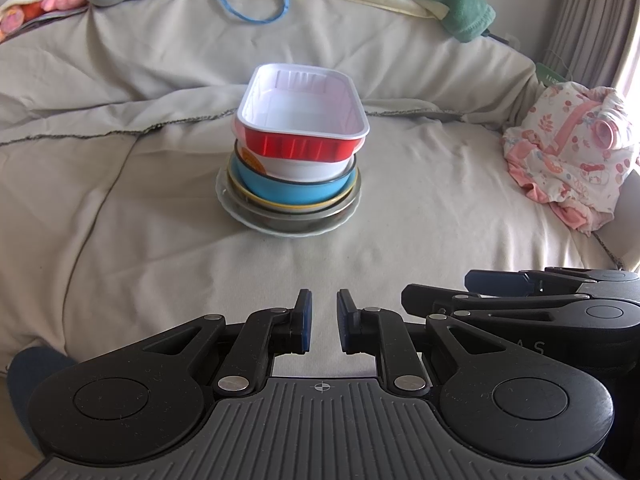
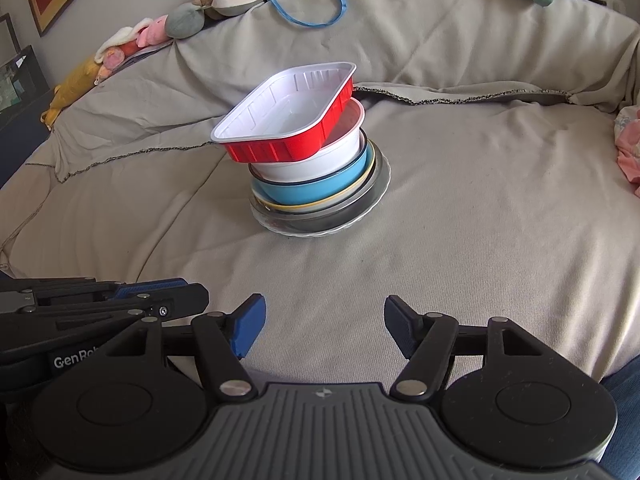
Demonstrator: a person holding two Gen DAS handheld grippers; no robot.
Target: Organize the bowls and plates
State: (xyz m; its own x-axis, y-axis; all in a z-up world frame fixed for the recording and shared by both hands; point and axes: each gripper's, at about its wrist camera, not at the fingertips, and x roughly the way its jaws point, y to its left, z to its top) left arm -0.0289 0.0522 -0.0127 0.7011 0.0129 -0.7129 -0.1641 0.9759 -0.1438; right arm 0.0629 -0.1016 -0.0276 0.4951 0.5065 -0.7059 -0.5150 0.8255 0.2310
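Well, the dishes are already gathered into one stack in the middle of the bed (image 1: 160, 240), nested by size so the pile keeps steady on the soft cover: a white plate (image 1: 280, 229) at the bottom, a metal dish (image 1: 304, 218) in it, a yellow-rimmed plate (image 1: 256, 199), then a blue bowl (image 1: 288, 190), a white bowl (image 1: 300, 167), and on top a red tray (image 1: 300, 120) with a white inside. From the right wrist view the red tray (image 2: 280, 120) sits tilted, overhanging the stack, since its oblong shape does not fit the round bowl under it. Both tongs hang well in front of the stack, side by side, touching nothing. The left tongs (image 1: 324, 326) are narrow and empty; the right tongs (image 2: 324, 328) are spread wide and empty too. I would judge the sorting nearly done, with only that leaning tray worth straightening. Soft toys (image 2: 208, 4) and a bundle of pink cloth (image 1: 568, 152) lie far behind and beside the stack.
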